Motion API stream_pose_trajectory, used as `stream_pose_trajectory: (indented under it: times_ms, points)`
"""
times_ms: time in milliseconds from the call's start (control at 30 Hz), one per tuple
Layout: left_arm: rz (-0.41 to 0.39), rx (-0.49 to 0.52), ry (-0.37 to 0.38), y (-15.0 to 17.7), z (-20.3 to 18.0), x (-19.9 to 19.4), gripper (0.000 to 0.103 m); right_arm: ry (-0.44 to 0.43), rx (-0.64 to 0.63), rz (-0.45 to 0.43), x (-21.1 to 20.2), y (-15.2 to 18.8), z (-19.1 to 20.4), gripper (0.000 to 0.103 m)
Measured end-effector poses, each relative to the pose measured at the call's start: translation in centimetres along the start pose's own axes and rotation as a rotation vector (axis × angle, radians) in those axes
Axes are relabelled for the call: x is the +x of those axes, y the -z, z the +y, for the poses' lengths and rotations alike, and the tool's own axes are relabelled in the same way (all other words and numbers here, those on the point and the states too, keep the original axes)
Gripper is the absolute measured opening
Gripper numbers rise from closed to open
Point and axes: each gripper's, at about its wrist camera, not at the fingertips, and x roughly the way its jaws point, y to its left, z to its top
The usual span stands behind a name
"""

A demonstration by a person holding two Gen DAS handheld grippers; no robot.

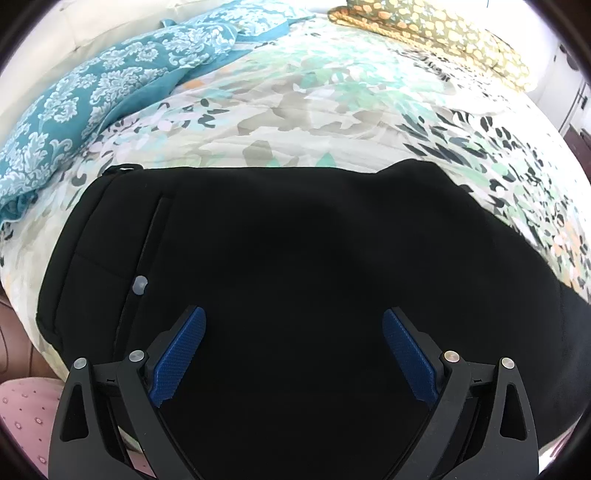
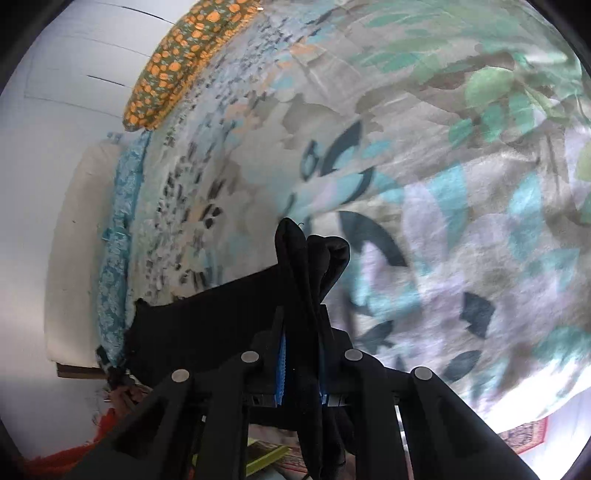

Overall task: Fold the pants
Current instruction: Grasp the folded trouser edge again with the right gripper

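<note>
Black pants [image 1: 295, 251] lie spread on a floral bedspread [image 1: 332, 103], waistband and a small button [image 1: 139, 285] at the left. My left gripper [image 1: 294, 325] hovers just above the pants, jaws wide open, blue pads [image 1: 181, 350] empty. In the right wrist view my right gripper [image 2: 301, 325] is shut on a bunched fold of the black pants [image 2: 310, 258], lifted above the bedspread [image 2: 443, 184]; the rest of the fabric trails down to the left.
A teal patterned blanket [image 1: 92, 99] lies bunched at the far left of the bed. An orange-spotted pillow [image 1: 436, 33] sits at the head, also in the right wrist view [image 2: 184, 55]. The bed edge and floor are near left [image 1: 14, 332].
</note>
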Motion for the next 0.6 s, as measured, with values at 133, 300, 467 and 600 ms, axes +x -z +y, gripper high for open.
stream_pose_trajectory:
  times_ms: [133, 300, 467, 600]
  points:
    - [-0.007, -0.026, 0.036, -0.3, 0.0, -0.1, 0.097, -0.213, -0.004, -0.008, 1.5, 2.4, 5.7, 0.014]
    - [-0.009, -0.027, 0.072, -0.4, -0.4, 0.0, 0.097, -0.411, -0.014, 0.054, 9.2, 5.5, 14.4, 0.014]
    - [-0.019, -0.008, 0.091, -0.1, -0.5, -0.5, 0.097, -0.438, -0.076, 0.157, 20.6, 9.1, 23.1, 0.014]
    - [-0.023, -0.015, 0.1, 0.0, 0.2, -0.9, 0.097, -0.262, -0.224, 0.212, 27.9, 12.4, 28.5, 0.023]
